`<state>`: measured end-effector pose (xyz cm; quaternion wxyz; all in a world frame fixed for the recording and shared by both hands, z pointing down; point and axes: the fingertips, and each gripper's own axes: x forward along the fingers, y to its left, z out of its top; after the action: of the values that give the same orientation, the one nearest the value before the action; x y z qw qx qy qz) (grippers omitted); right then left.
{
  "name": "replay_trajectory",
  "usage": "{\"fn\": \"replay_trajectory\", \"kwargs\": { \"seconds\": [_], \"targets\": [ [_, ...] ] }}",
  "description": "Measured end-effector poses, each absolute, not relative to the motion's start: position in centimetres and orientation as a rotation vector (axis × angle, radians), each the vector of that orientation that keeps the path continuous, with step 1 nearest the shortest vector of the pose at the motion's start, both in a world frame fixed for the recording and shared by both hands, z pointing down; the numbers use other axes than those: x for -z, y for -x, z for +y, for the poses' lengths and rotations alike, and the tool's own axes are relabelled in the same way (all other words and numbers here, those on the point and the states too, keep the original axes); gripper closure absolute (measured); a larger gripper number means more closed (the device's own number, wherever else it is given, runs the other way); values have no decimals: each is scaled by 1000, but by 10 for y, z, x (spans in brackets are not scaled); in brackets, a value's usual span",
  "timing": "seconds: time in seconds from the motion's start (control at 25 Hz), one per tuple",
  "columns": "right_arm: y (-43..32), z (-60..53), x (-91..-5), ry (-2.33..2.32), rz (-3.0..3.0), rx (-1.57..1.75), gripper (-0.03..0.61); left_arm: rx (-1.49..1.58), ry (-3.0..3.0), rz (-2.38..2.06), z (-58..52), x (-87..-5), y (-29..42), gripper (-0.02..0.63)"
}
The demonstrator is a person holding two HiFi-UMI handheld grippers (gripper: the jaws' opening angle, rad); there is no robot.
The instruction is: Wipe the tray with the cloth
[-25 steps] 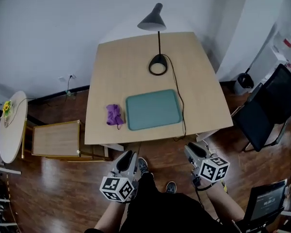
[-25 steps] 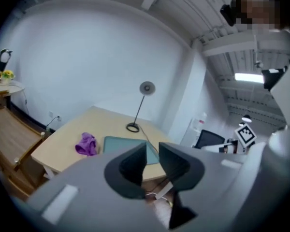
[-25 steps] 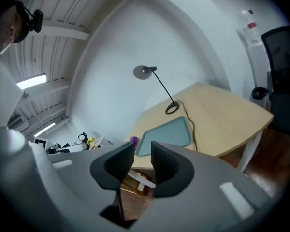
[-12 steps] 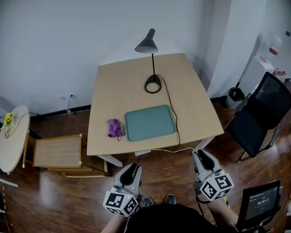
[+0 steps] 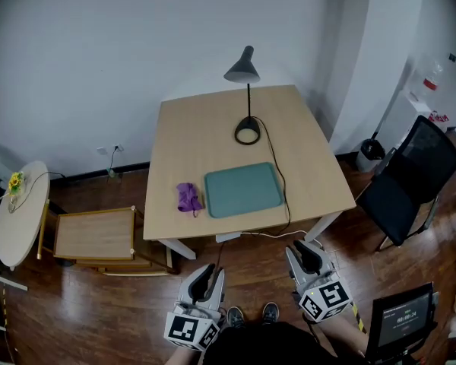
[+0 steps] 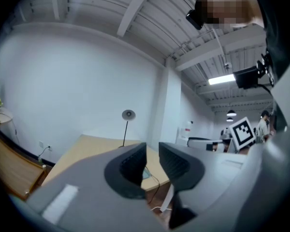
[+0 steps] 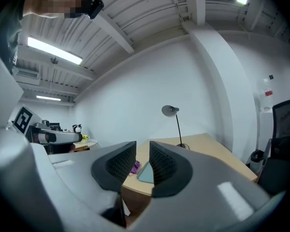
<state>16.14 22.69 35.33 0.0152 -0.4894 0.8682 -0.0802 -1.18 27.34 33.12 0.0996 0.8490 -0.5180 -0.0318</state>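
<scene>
Since the purple cloth [image 5: 188,198] looks soft and light, it should squash up easily, so pinching its bunched-up middle seems best. It lies on the desk [image 5: 205,143], just beside the left edge of the green tray [image 5: 244,189], which looks flat and stiff. The left hand-held gripper [image 5: 206,274] and the right hand-held gripper [image 5: 304,253] hang well back from the desk, jaws a little apart, holding nothing.

The person has backed away from the desk [image 5: 205,135], so more floor [image 5: 251,268] shows before it, and the left gripper [image 5: 204,274] and right gripper [image 5: 305,252] sit lower in the head view.
</scene>
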Motion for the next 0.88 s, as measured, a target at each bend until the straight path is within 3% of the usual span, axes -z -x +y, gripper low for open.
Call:
{"fn": "replay_trajectory", "kwargs": {
  "seconds": [0.88],
  "targets": [
    [-142,248,-333,1494,2740,33,500,74,-2599,-1481,284,-322,-5,509]
  ]
}}
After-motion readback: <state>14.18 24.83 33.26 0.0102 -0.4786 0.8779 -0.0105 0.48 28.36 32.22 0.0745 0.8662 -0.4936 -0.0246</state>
